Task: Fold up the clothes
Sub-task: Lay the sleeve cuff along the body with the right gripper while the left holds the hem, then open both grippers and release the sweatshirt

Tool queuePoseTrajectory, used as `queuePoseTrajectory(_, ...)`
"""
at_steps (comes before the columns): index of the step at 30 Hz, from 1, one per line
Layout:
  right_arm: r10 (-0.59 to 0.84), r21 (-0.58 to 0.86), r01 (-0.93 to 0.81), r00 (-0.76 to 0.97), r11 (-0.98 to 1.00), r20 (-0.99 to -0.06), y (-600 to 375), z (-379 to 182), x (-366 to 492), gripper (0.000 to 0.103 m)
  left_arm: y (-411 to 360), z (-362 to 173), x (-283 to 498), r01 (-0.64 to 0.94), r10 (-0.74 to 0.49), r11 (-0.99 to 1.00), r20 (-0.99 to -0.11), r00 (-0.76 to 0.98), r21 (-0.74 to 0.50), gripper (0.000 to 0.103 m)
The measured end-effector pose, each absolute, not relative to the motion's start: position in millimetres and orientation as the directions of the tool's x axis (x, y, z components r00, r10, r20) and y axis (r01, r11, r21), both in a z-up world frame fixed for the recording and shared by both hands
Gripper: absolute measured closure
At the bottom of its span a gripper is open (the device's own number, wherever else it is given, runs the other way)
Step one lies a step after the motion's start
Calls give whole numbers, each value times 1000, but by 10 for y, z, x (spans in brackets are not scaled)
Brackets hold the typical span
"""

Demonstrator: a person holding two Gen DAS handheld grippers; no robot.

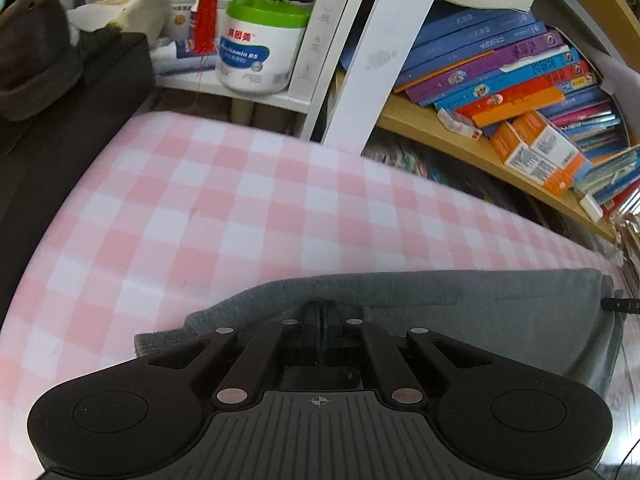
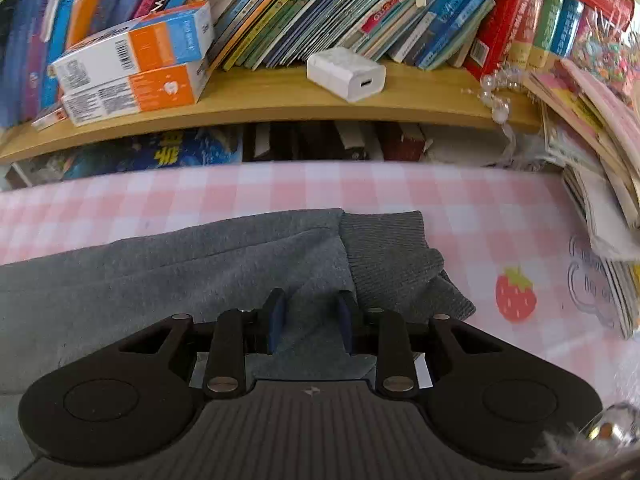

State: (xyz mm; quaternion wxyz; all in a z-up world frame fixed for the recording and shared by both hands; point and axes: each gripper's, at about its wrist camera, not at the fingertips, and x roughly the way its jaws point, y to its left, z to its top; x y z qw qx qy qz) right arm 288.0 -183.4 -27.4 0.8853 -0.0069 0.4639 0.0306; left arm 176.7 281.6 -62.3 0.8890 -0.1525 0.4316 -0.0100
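A grey knit garment (image 1: 460,304) lies on the pink-and-white checked tablecloth (image 1: 200,208). My left gripper (image 1: 322,312) hovers over the garment's near left part with its jaws pressed together; I cannot tell whether cloth is pinched between them. In the right wrist view the same garment (image 2: 180,272) lies flat, with a ribbed cuff (image 2: 392,256) at its right end. My right gripper (image 2: 312,312) is open, its fingers either side of a fold just left of the cuff.
A wooden bookshelf (image 2: 280,96) with slanted books, orange-and-white boxes (image 2: 136,64) and a white charger (image 2: 346,74) runs behind the table. A white tub with a green lid (image 1: 260,48), pens and a dark hat (image 1: 36,52) sit at the far left. Stacked papers (image 2: 600,184) stand at the right.
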Motion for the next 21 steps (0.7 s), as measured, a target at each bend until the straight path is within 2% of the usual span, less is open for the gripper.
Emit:
queuePoseTrajectory(5,51,18,-63,574,998,-817,-1829,-285,2976,75,2822,-639,1841,-116,-155,951,-764,626,-288,99)
queuePoseTrajectory(7,76,41,-74,571,996,-817,-1852,-281,2971,67,2836,-630,1830,-119,-160,949,-768,620,-293,99)
queuePoseTrajectory(8,105,67,-88,567,994,-817,-1862,-263,2928,53,2831,-605,1804,-122,-151,951,-769,621,-285,98)
queuePoseTrajectory(9,136,94,-103,562,990,-816,-1872,-245,2881,47,2825,-578,1777,-125,-141,953,-770,622,-275,95)
queuePoseTrajectory(12,125,64,-123,600,990,-790,-1853,-123,2590,43,2767,-412,1528,-95,-132,961,-735,665,-259,78)
queuePoseTrajectory(19,107,50,-105,651,993,-751,-1989,162,1405,45,2646,-175,665,-57,-171,954,-692,701,-293,77)
queuePoseTrajectory(20,105,47,-107,652,993,-751,-2013,183,1214,48,2636,-169,549,-56,-173,954,-694,698,-294,77)
queuePoseTrajectory(21,104,51,-100,643,994,-758,-2044,182,1014,58,2637,-184,440,-66,-173,952,-701,692,-300,77)
